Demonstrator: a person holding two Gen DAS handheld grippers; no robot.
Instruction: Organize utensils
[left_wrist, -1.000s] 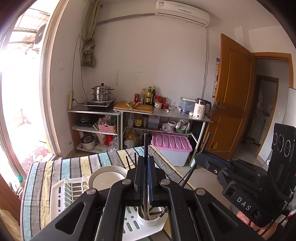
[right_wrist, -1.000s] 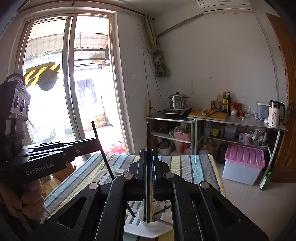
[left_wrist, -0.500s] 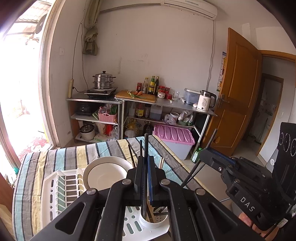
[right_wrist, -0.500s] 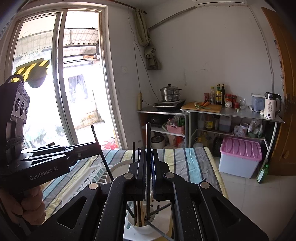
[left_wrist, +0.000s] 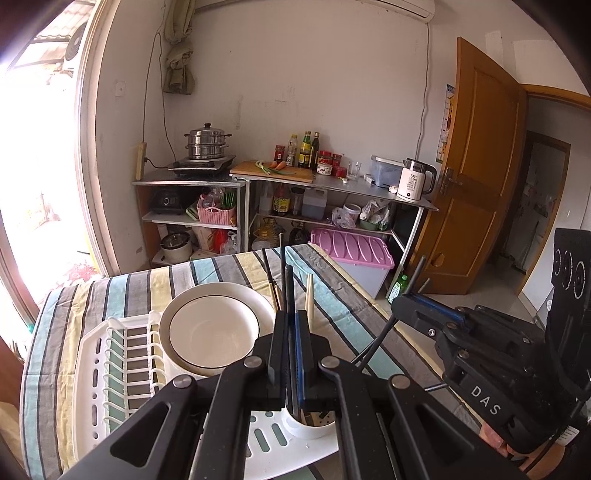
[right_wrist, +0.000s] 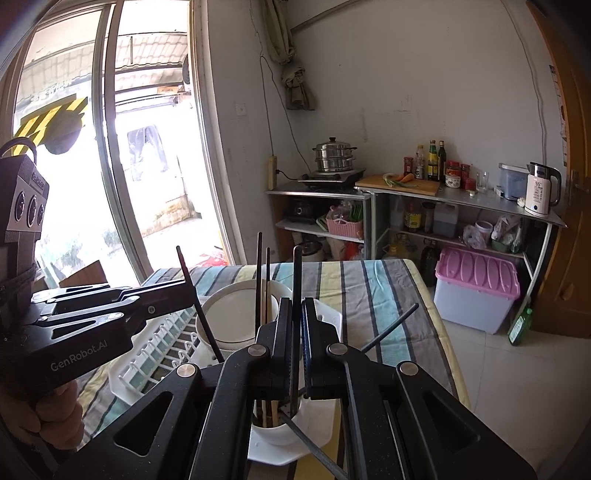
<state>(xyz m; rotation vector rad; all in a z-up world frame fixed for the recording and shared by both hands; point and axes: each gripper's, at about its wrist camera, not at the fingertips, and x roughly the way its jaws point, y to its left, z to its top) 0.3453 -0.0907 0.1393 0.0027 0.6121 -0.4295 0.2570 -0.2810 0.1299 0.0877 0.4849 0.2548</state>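
My left gripper (left_wrist: 290, 314) is shut on a black chopstick (left_wrist: 287, 284) that stands upright, its lower end down in the white utensil cup (left_wrist: 308, 430). My right gripper (right_wrist: 295, 301) is shut on another black chopstick (right_wrist: 296, 273), also upright over the same cup (right_wrist: 275, 437). Each view shows the other gripper from the side: the right gripper (left_wrist: 400, 304) and the left gripper (right_wrist: 190, 291). Several black and beige chopsticks (right_wrist: 260, 280) stand in the cup. One black chopstick (right_wrist: 391, 326) leans out to the right.
The cup sits at the corner of a white dish rack (left_wrist: 110, 369) on a striped tablecloth (left_wrist: 343, 306). A white bowl (left_wrist: 214, 328) rests in the rack behind the cup. A person's hand (right_wrist: 48, 413) grips the left tool. Kitchen shelves (left_wrist: 325, 184) stand beyond the table.
Both grippers have come down toward the cup with their chopsticks still gripped. The views have tipped downward, so more of the rack, bowl and cup shows.
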